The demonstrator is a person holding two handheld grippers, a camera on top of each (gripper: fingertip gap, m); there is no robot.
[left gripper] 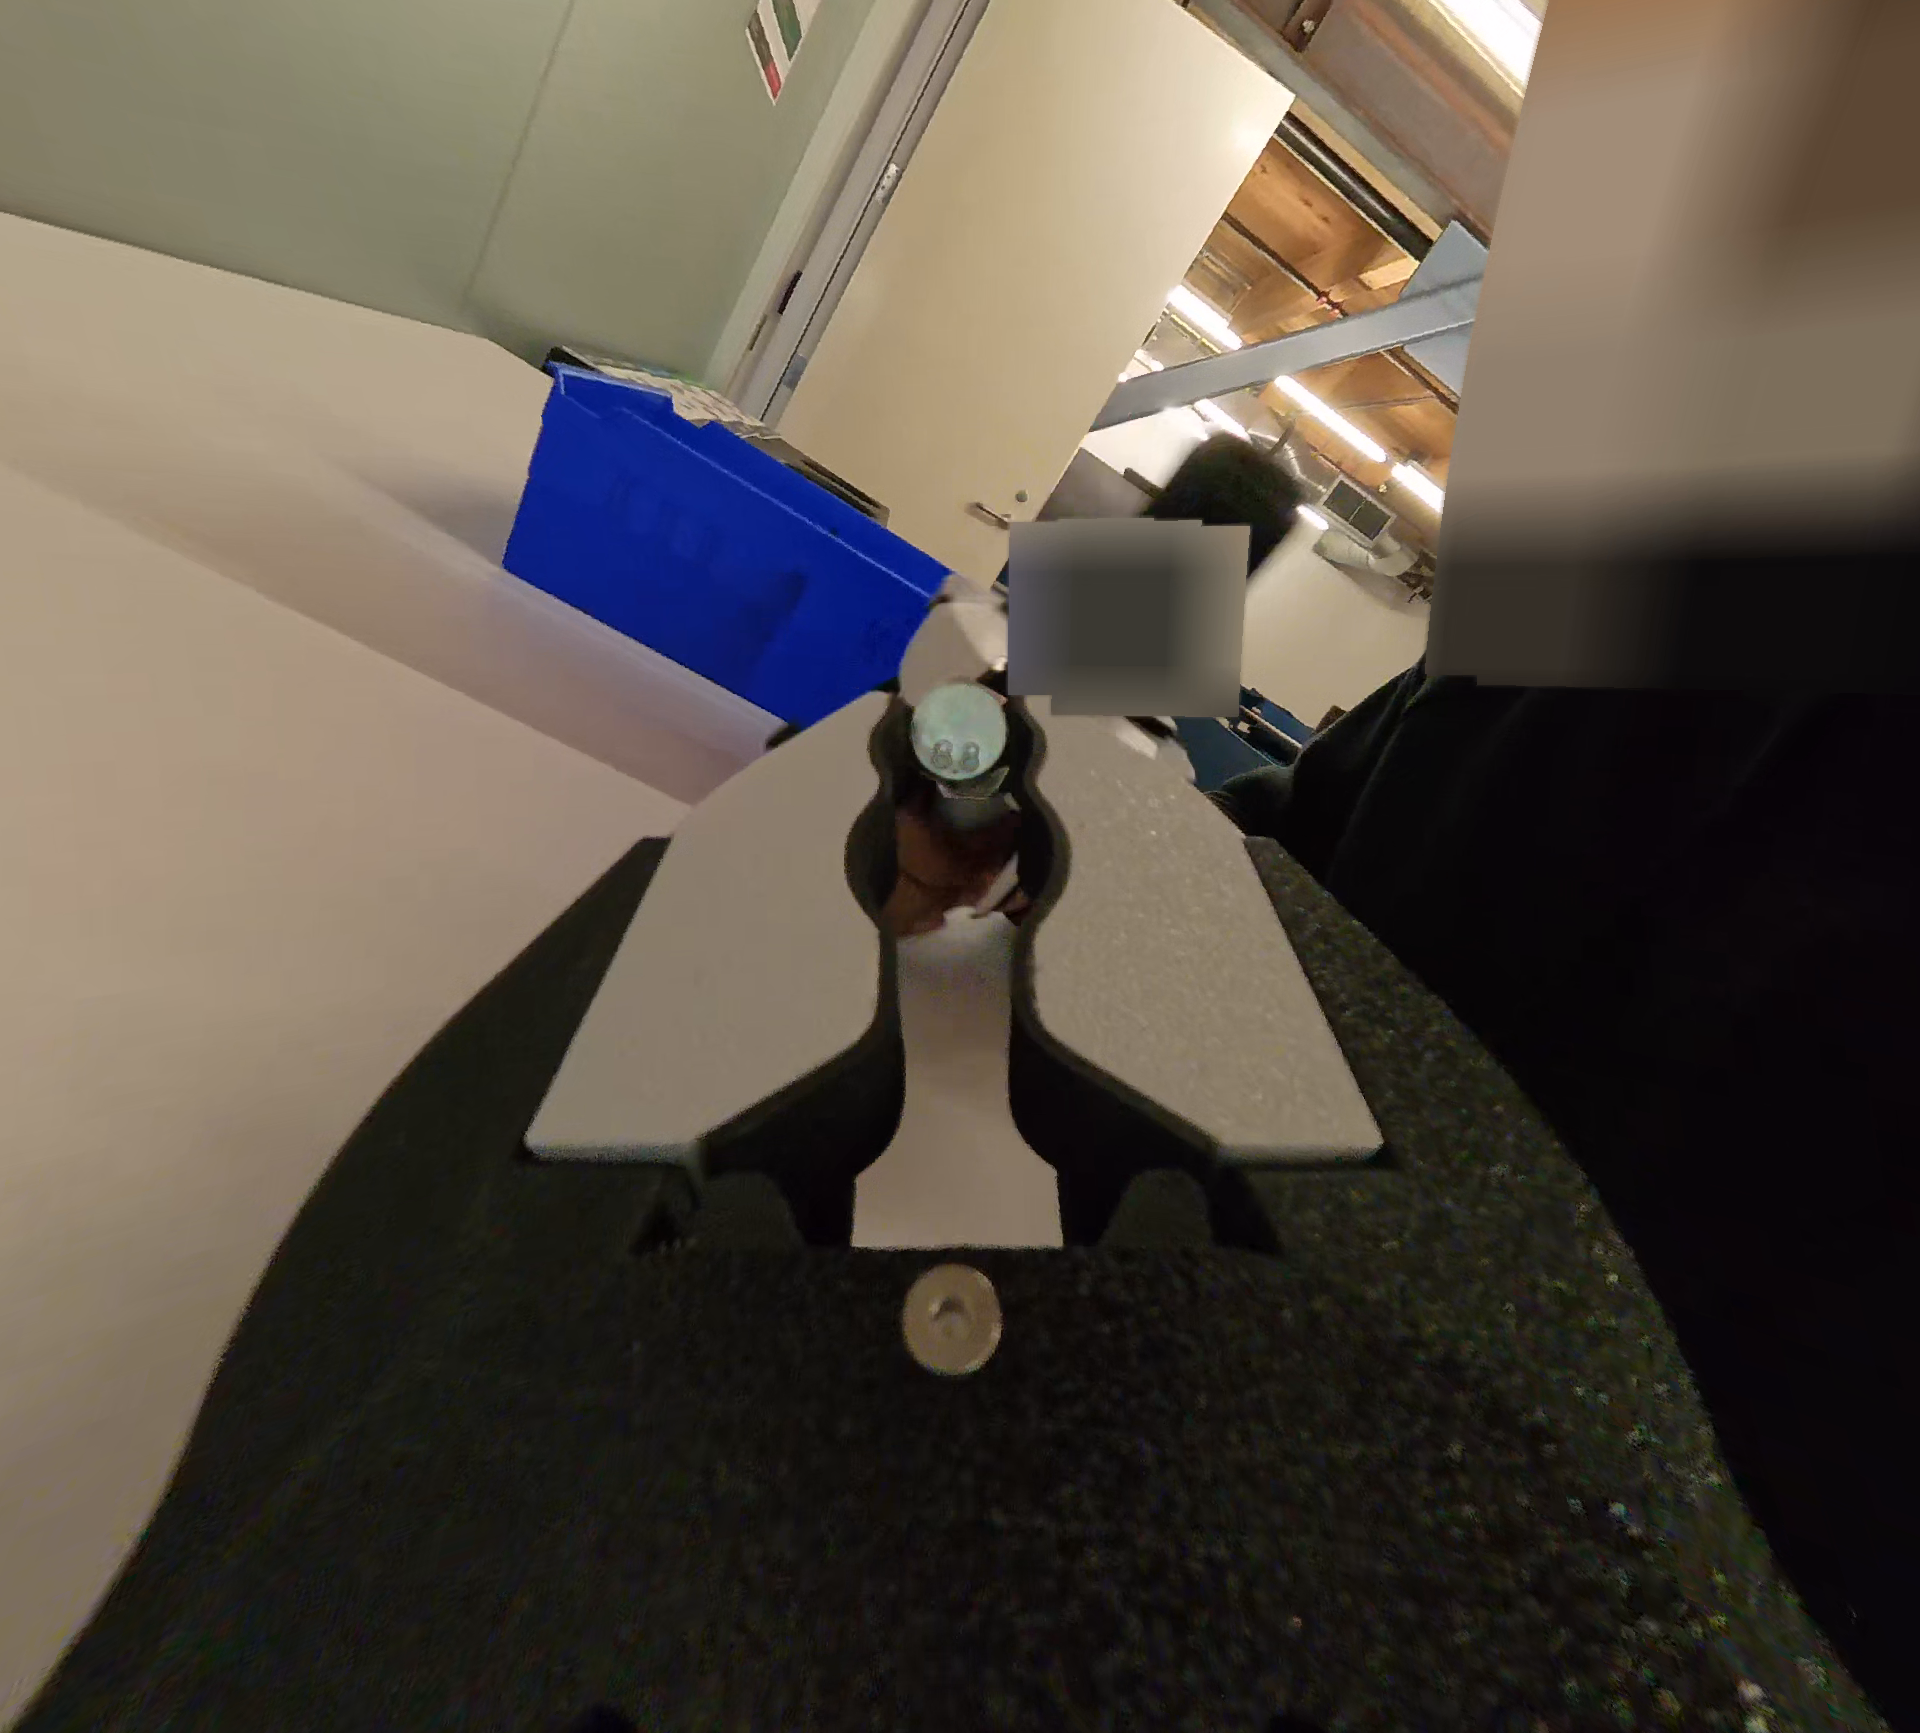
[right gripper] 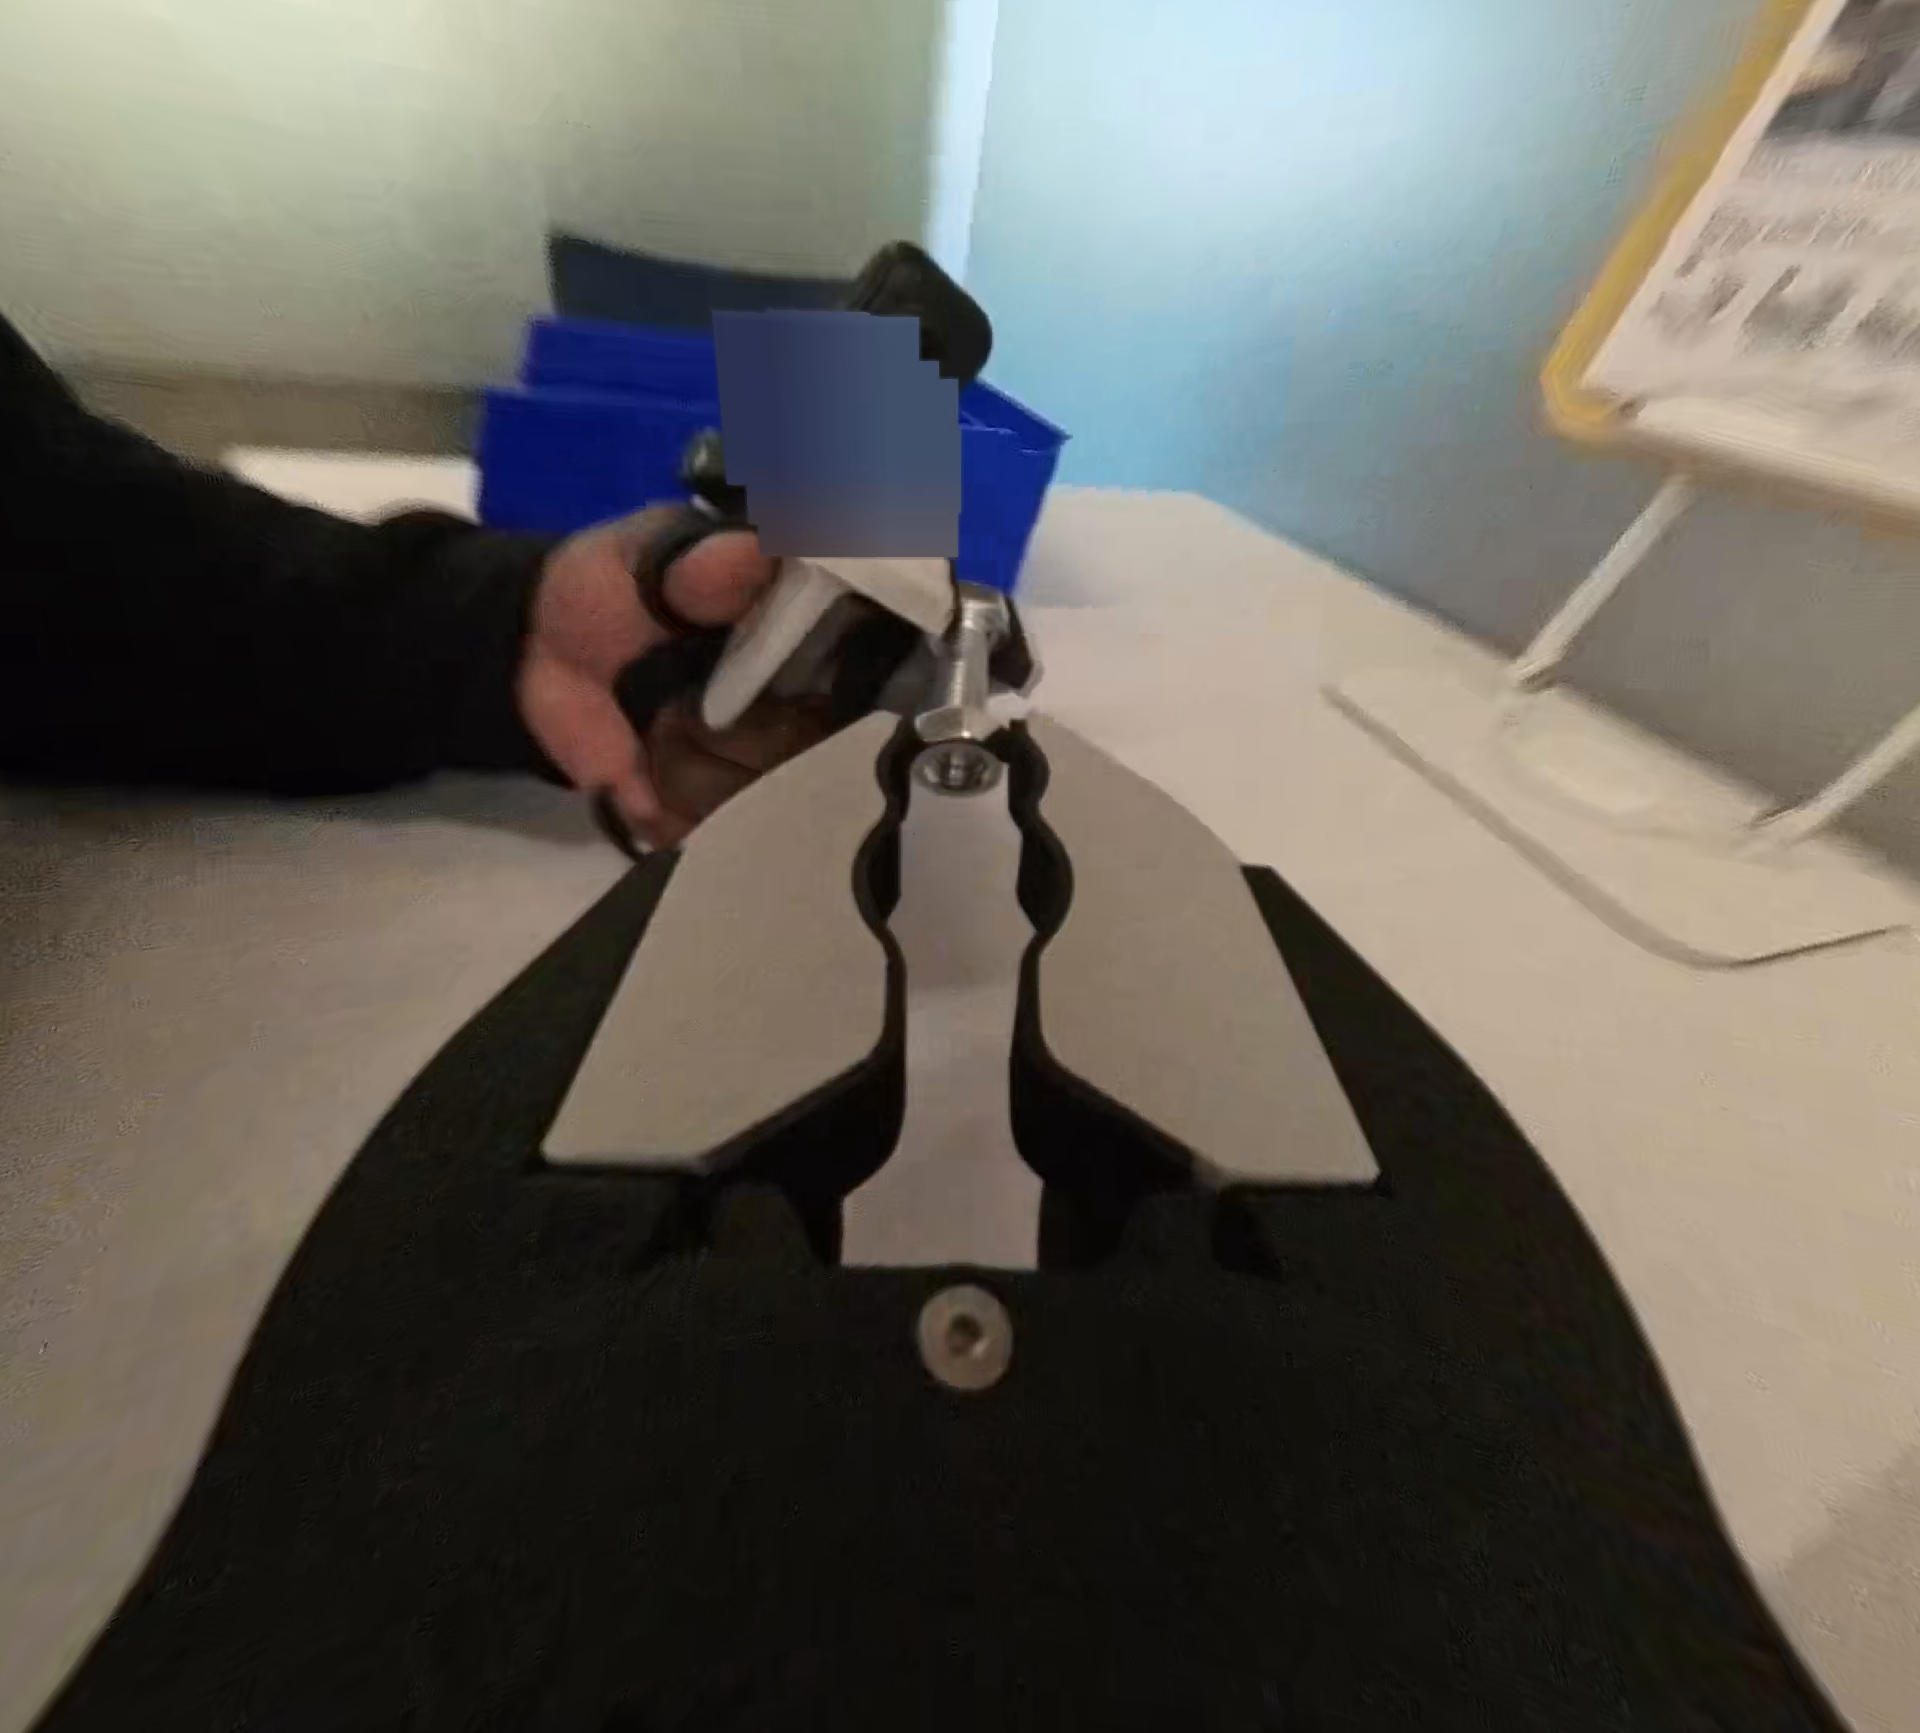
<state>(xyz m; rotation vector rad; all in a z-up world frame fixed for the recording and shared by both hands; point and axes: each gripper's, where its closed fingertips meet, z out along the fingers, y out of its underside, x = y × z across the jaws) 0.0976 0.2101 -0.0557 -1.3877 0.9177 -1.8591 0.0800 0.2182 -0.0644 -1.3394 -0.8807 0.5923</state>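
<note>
Left wrist view: left tool is nearly closed, its pads clamping the bolt by its head end. Right tool is closed on a nut at the bolt's free end, above the surface. Both look stiff, smooth steel, likely slippery; grip flats.

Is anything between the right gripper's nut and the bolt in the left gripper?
Nothing visible. The nut in the right gripper sits right at the end of the bolt held by the left gripper.
</note>
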